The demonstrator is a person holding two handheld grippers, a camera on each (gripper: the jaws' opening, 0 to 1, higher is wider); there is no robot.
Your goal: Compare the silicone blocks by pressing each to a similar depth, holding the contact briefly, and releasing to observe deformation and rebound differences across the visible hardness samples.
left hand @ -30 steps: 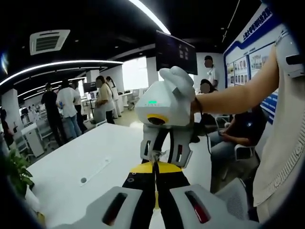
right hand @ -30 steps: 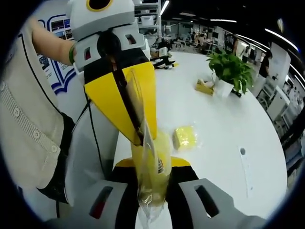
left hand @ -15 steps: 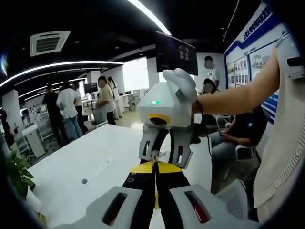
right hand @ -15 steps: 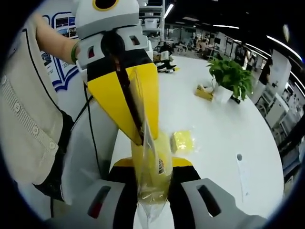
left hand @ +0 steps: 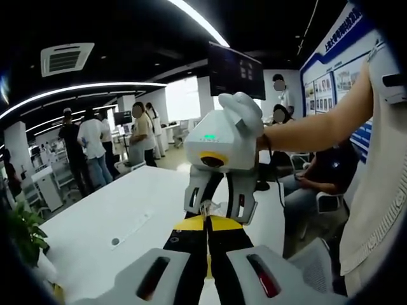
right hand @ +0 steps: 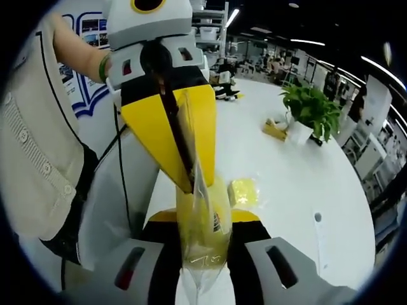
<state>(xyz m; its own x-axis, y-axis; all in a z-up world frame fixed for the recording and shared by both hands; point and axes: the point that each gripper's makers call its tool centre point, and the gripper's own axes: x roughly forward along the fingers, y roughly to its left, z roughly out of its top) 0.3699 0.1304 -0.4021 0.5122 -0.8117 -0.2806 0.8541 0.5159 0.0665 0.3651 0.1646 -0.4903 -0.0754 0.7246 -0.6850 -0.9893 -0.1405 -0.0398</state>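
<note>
A clear plastic bag [right hand: 202, 244] holding a yellow silicone block hangs between both grippers above the white table [right hand: 289, 184]. In the right gripper view my right gripper [right hand: 203, 219] is shut on the bag's lower part. The left gripper [right hand: 189, 186] comes in from the upper left and pinches the bag's top edge with its yellow jaws shut. A second yellow block [right hand: 243, 191] in a wrapper lies on the table just beyond. In the left gripper view my left gripper [left hand: 206, 220] meets the right gripper [left hand: 213, 207] tip to tip, with a crinkle of bag [left hand: 208, 206] between them.
A potted plant [right hand: 311, 107] and a small yellow item [right hand: 275, 129] stand farther along the table. The table [left hand: 121, 213] stretches left in the left gripper view, with several people [left hand: 89, 149] standing beyond it. A seated person [left hand: 318, 184] is at the right, near a poster wall.
Both views have drifted slightly with the hands. Both grippers keep the same hold on the bag.
</note>
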